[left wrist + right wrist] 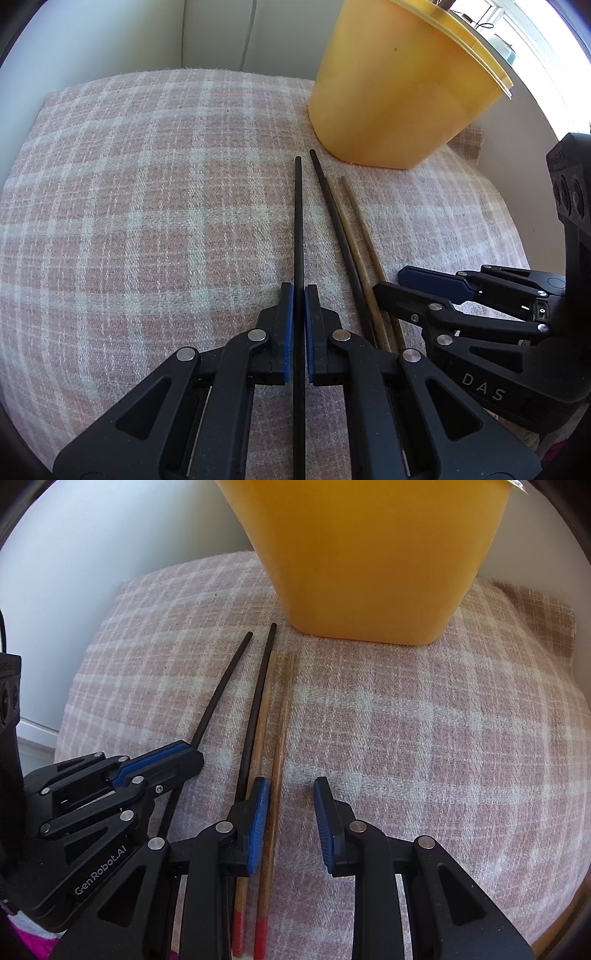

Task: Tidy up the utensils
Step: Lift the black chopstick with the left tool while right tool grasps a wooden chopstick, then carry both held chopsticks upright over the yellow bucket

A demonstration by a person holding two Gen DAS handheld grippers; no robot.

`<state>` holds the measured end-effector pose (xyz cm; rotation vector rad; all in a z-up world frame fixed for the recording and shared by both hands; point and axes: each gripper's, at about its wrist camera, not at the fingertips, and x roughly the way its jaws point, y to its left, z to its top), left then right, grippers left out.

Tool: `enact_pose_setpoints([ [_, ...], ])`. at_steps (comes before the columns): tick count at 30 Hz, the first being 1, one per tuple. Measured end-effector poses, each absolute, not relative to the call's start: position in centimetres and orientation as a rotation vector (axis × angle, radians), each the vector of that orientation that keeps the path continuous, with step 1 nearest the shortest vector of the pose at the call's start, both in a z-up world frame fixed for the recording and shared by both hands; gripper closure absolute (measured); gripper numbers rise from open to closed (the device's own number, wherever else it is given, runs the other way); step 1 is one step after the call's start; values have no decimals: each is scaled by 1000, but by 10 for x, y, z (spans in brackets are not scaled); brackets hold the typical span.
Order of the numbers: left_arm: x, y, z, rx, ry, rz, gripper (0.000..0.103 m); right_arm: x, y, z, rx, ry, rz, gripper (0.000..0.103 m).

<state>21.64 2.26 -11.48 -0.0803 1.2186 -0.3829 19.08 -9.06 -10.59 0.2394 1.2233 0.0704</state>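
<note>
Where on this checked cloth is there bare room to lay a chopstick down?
Bare pink checked cloth lies left of the black chopstick in the left gripper; more lies right of the red-tipped wooden chopsticks. It is crowded by the yellow plastic tub.

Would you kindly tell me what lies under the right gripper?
Under the right gripper, two wooden chopsticks lie on the checked cloth; its left finger covers part of one chopstick.
</note>
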Motion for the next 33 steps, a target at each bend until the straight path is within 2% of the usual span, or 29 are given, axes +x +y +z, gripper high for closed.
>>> enact_pose_setpoints([
  [2,213,26,-113,-83,1220,-383,99,194,-85,-106,206,1227,68,82],
  [3,211,29,-112,-86,1220,-383,99,196,-83,-107,193,1231,63,92],
  [6,207,40,-109,-99,1221,-382,99,199,-95,-109,233,1248,75,98],
  [14,200,67,-97,-199,1191,-394,100,190,-104,-107,297,1205,79,98],
  [21,187,90,-69,-248,1112,-411,100,155,-124,-83,312,1085,84,98],
  [26,179,92,-32,-200,1006,-417,100,137,-136,-63,290,983,53,98],
  [33,168,79,-9,-165,917,-435,100,116,-147,-40,248,869,26,98],
])
